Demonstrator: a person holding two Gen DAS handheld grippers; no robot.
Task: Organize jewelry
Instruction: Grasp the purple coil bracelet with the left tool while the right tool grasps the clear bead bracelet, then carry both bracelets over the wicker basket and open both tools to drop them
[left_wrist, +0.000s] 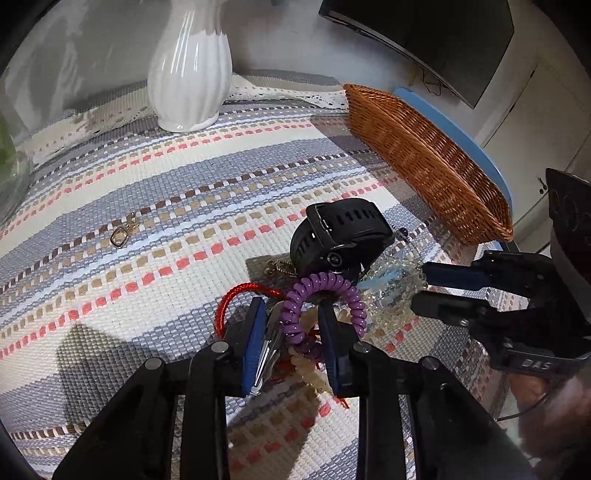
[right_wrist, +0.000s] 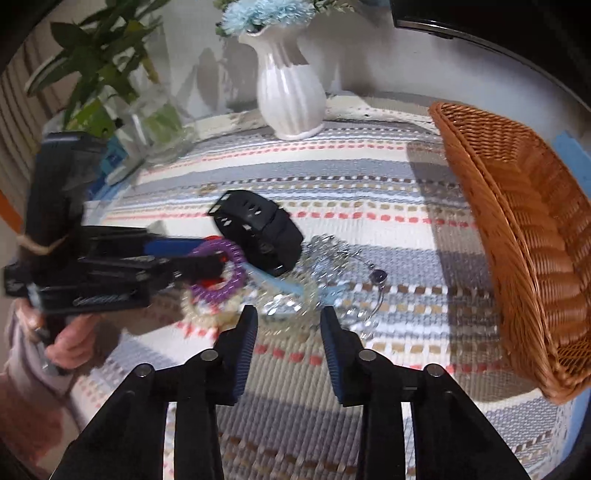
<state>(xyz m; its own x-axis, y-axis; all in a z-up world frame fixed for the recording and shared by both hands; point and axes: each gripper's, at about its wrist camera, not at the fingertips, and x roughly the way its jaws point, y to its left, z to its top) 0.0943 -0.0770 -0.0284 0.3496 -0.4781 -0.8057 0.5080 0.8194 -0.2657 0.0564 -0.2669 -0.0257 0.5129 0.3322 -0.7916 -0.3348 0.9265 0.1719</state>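
A heap of jewelry lies on the striped woven mat: a black watch (left_wrist: 340, 232) (right_wrist: 258, 229), a purple coil bracelet (left_wrist: 321, 284) (right_wrist: 221, 273), a red cord (left_wrist: 236, 295), beige beads (left_wrist: 314, 369) and clear bead bracelets (left_wrist: 391, 291) (right_wrist: 291, 306). My left gripper (left_wrist: 291, 304) (right_wrist: 216, 256) is down in the heap. One side of the purple coil and a silver clip (left_wrist: 269, 343) sit between its jaws, and a gap shows beside the right pad. My right gripper (right_wrist: 290, 309) (left_wrist: 419, 284) stands open with its tips at the clear beads.
A brown wicker basket (left_wrist: 424, 158) (right_wrist: 528, 236) stands at the mat's right edge. A white ribbed vase (left_wrist: 188, 74) (right_wrist: 288, 96) and a glass vase with a plant (right_wrist: 147, 122) stand at the back. A small gold clasp (left_wrist: 122, 234) lies alone on the left. A dark-stone pendant (right_wrist: 378, 276) lies beside the heap.
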